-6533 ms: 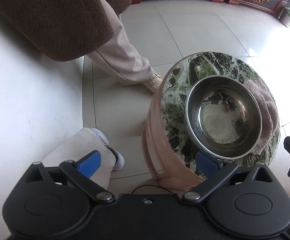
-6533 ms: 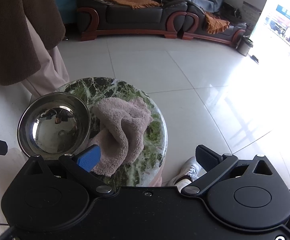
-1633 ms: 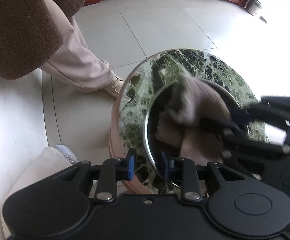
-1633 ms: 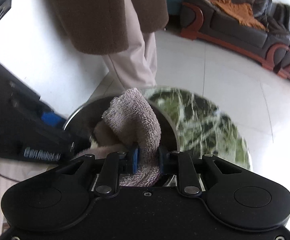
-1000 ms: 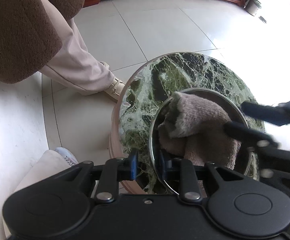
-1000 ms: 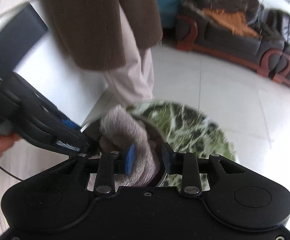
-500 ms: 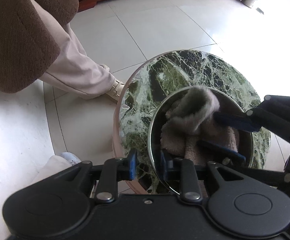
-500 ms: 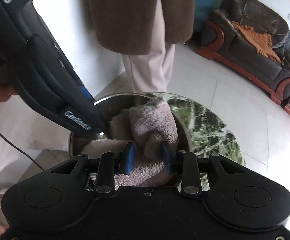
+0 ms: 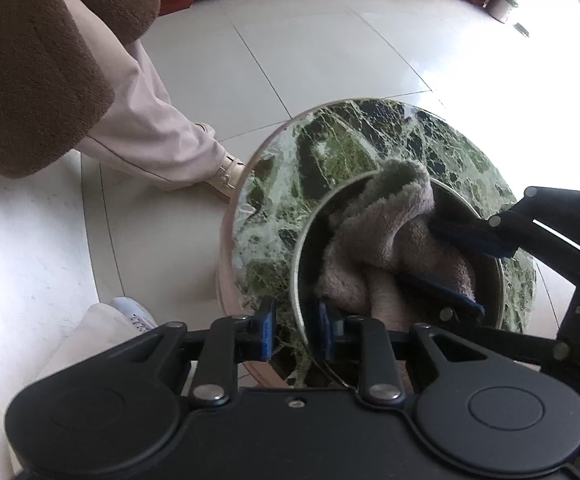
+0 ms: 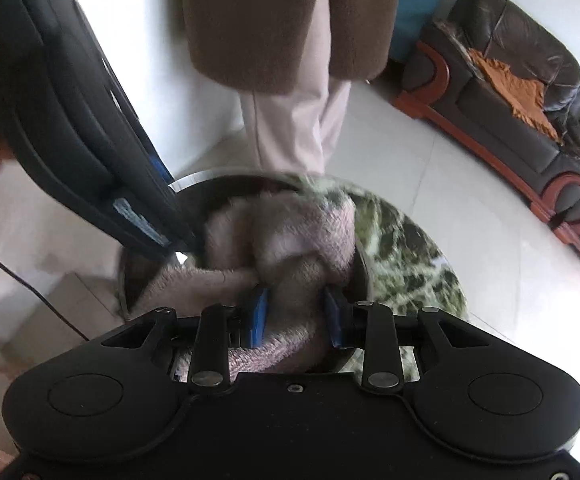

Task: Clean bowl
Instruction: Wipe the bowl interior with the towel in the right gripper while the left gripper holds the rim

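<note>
A steel bowl (image 9: 299, 248) stands on a round green marble table (image 9: 329, 148). My left gripper (image 9: 293, 320) has its blue pads on either side of the bowl's near rim, its jaws closing on it. A pinkish-grey towel (image 9: 385, 232) is bunched inside the bowl. My right gripper (image 9: 445, 264) reaches in from the right, jaws closing on a fold of the towel. In the right wrist view the towel (image 10: 290, 236) fills the gap of that gripper (image 10: 295, 312). The left gripper's black body (image 10: 90, 152) comes down to the bowl's rim (image 10: 194, 180). The bowl's bottom is hidden.
A person in a brown coat and beige trousers (image 9: 150, 136) stands close behind the table, one shoe (image 9: 226, 176) at its edge. My own shoe (image 9: 134, 316) is below left. A dark sofa (image 10: 509, 92) lines the far wall. A cable (image 10: 30, 288) hangs at the left.
The right gripper has sunk lower into the bowl and rolled, dragging the towel round inside it. The left gripper and the bowl have stayed put.
</note>
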